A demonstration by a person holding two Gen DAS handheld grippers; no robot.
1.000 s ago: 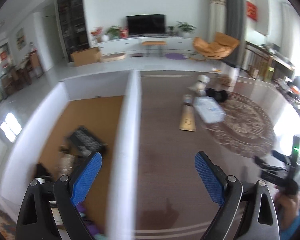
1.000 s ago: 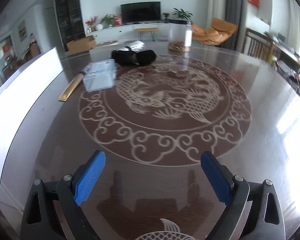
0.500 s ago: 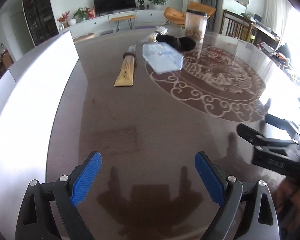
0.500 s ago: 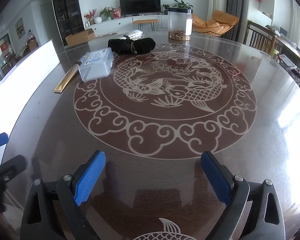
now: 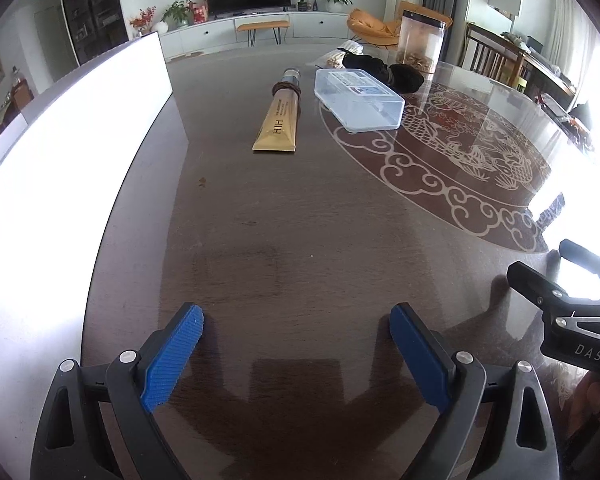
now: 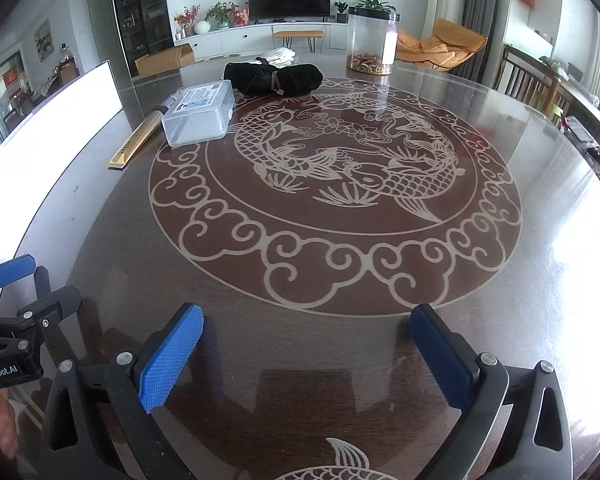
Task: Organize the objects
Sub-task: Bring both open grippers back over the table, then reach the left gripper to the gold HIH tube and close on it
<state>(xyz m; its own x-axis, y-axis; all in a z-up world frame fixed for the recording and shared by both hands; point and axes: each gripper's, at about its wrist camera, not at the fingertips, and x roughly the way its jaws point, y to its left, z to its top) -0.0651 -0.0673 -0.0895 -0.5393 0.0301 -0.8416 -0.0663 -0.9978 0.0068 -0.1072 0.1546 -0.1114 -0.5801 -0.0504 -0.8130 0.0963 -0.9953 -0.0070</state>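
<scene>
On the round dark table lie a long gold tube, a clear plastic box, a black rolled bundle and a tall clear jar at the far side. My left gripper is open and empty, low over the near left of the table. My right gripper is open and empty over the near edge. Each gripper shows at the side of the other's view, the right one and the left one.
A tall white box wall stands along the table's left edge. White packets lie behind the black bundle. Chairs stand at the right, with a TV wall beyond.
My left gripper has swung from over the white box at the left to low over the table, then settled nearer the objects. The right gripper has moved forward slightly.
</scene>
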